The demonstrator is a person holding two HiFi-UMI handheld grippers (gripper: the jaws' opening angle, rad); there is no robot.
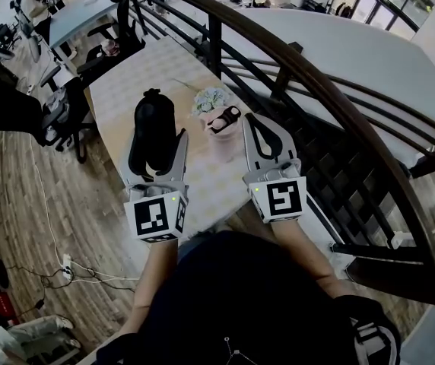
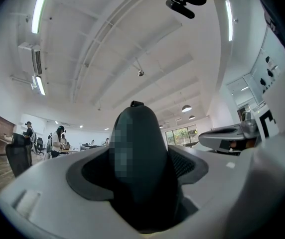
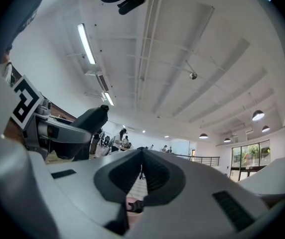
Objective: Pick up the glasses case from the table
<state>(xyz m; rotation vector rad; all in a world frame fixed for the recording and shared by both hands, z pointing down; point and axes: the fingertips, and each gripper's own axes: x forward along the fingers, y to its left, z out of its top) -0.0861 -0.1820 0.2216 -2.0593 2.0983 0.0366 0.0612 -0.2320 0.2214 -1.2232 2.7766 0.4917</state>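
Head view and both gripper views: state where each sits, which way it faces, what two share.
Head view: on the person's head, facing steeply down at the table; shows forearms, left gripper and right gripper.
Left gripper view: on the left gripper, facing up at the ceiling; own jaws shut on the glasses case.
Right gripper view: on the right gripper, also facing up; own jaws together, empty.
Shared: each gripper view shows the other gripper at its edge.
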